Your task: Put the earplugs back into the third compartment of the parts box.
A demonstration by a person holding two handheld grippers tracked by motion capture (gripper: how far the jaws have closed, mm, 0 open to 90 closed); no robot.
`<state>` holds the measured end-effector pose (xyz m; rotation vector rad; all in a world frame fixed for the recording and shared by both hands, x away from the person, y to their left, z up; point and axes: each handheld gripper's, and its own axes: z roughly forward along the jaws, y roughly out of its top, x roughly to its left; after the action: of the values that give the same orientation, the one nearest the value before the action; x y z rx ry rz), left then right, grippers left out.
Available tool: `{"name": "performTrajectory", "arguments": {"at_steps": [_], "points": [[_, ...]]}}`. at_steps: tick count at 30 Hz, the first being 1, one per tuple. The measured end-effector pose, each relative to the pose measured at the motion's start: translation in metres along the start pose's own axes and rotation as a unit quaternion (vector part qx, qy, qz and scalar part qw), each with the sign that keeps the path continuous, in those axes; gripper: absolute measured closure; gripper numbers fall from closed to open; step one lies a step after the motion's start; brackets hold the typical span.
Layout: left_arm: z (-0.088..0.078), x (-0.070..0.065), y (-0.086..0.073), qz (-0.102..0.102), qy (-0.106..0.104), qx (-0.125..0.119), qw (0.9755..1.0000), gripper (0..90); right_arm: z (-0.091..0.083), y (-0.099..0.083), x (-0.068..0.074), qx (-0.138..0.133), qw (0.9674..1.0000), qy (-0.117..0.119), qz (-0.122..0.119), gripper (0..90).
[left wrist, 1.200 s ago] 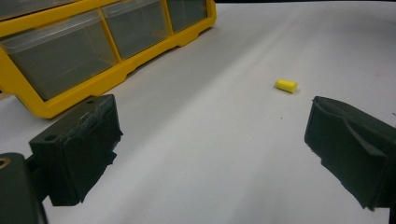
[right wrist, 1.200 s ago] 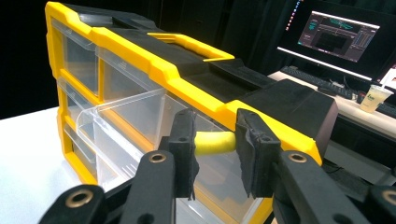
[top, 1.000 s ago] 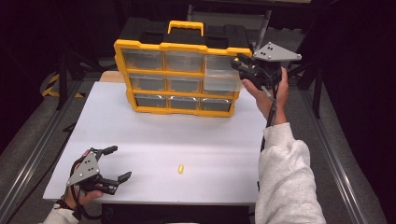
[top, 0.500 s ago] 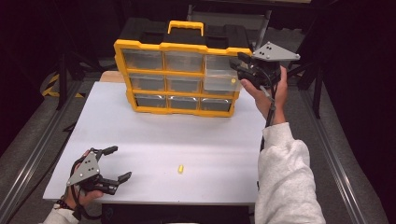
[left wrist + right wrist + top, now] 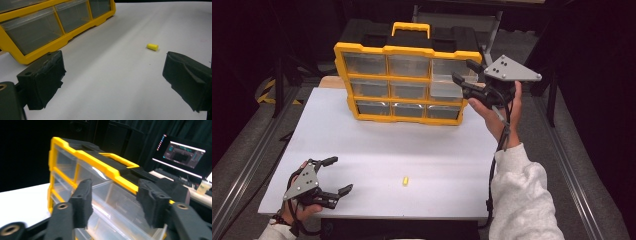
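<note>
White table (image 5: 377, 150) under even light; surroundings dark. Grey floor (image 5: 572, 165) with metal rails either side. Lit monitor (image 5: 183, 155) behind, right.

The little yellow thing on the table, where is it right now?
In the high view the yellow piece lies alone on the white table near its front edge, right of the left gripper and well in front of the organizer.

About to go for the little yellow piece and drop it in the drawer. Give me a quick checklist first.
1. Right middle drawer pulled out of the yellow organizer: ok.
2. Right claw at that drawer, jaws apart: ok.
3. Firm grip on the drawer: cannot tell.
4. Left claw open, holding nothing: ok.
5. Yellow piece lying free on the white table, apart from the left claw: ok.
6. Drawer contents: cannot tell.
</note>
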<state>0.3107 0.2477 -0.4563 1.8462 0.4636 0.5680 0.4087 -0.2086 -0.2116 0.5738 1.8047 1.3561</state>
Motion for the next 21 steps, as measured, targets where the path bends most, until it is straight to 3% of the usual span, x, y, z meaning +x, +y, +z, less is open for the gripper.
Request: {"name": "performTrajectory", "arguments": {"at_steps": [6,11,15,19,21], "points": [[0.000,-0.001,0.001,0.004,-0.001,0.002,1.0000,5.1,-0.015,-0.006,0.016,-0.015,0.9997,0.009,-0.015,37.4],[0.001,-0.002,0.000,0.001,-0.002,0.002,1.0000,5.1,-0.028,-0.024,0.045,-0.029,0.9987,0.021,-0.037,30.6],[0.001,-0.001,0.001,0.004,-0.001,0.005,1.0000,5.1,-0.033,-0.034,0.056,-0.037,0.9983,0.029,-0.035,23.6],[0.001,-0.002,0.000,0.004,-0.002,0.004,1.0000,5.1,-0.038,-0.044,0.068,-0.046,0.9980,0.013,-0.041,18.3],[0.001,-0.001,0.001,0.004,-0.001,0.007,1.0000,5.0,-0.039,-0.048,0.072,-0.051,0.9977,0.023,-0.039,17.4]]}}
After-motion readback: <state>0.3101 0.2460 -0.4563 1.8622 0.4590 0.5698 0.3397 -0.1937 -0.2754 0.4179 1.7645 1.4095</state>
